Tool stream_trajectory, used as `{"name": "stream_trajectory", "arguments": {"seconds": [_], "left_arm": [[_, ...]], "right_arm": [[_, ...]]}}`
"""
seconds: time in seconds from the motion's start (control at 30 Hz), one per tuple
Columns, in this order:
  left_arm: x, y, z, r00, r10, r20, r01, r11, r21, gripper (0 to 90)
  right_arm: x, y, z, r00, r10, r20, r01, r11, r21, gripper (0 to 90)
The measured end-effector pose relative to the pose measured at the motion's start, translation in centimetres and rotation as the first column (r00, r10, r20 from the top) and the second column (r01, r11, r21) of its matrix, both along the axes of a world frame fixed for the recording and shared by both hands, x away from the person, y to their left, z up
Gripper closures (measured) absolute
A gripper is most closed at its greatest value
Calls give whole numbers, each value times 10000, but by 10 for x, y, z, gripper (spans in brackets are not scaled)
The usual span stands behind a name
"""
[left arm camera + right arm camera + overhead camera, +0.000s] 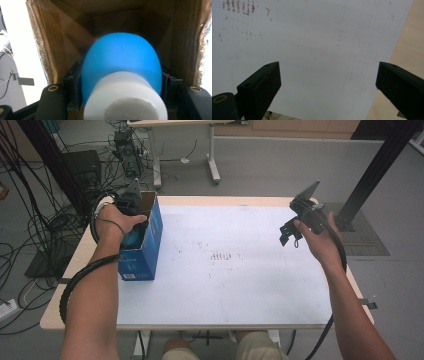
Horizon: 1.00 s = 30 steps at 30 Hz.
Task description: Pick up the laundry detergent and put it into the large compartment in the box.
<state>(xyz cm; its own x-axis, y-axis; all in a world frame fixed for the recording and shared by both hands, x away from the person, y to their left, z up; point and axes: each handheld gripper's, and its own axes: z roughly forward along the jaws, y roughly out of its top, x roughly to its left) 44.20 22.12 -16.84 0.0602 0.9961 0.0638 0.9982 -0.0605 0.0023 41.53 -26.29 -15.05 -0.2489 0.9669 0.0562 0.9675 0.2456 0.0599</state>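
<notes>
A smooth blue rounded object (122,62) with a white cylindrical end (125,100) sits between the black jaws of my left gripper (122,75), which is shut on its sides. Both are inside an open box with brown cardboard walls (62,37). In the high view this box (145,252) is blue outside and stands at the table's left, with my left gripper (131,202) reaching into its top. My right gripper (289,231) hovers over the table's right side, open, with nothing between its jaws (328,85).
A white sheet (240,285) with faint brown marks (221,256) covers the wooden table (80,265). Its wooden right edge (407,45) lies near my right gripper. Cables and equipment (125,155) lie on the floor beyond the table, and a black post (380,165) stands at the far right.
</notes>
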Motion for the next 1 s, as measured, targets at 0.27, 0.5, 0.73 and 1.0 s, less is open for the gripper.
{"name": "stream_trajectory", "arguments": {"seconds": [0.27,0.5,0.73,1.0], "left_arm": [[0,0,0,10000,6,-8,-6,10000,16,366],[0,-1,0,10000,-5,-10,5,10000,21,365],[-1,0,-1,10000,8,-7,-8,10000,14,365],[-1,0,-1,10000,3,-1,-3,10000,27,365]], "right_arm": [[0,0,-1,10000,-5,12,5,10000,-17,58],[-1,-1,0,10000,-52,10,52,10000,-4,58],[-1,0,0,10000,7,30,-7,10000,-14,58],[-1,0,0,10000,1,31,-1,10000,-25,58]]}}
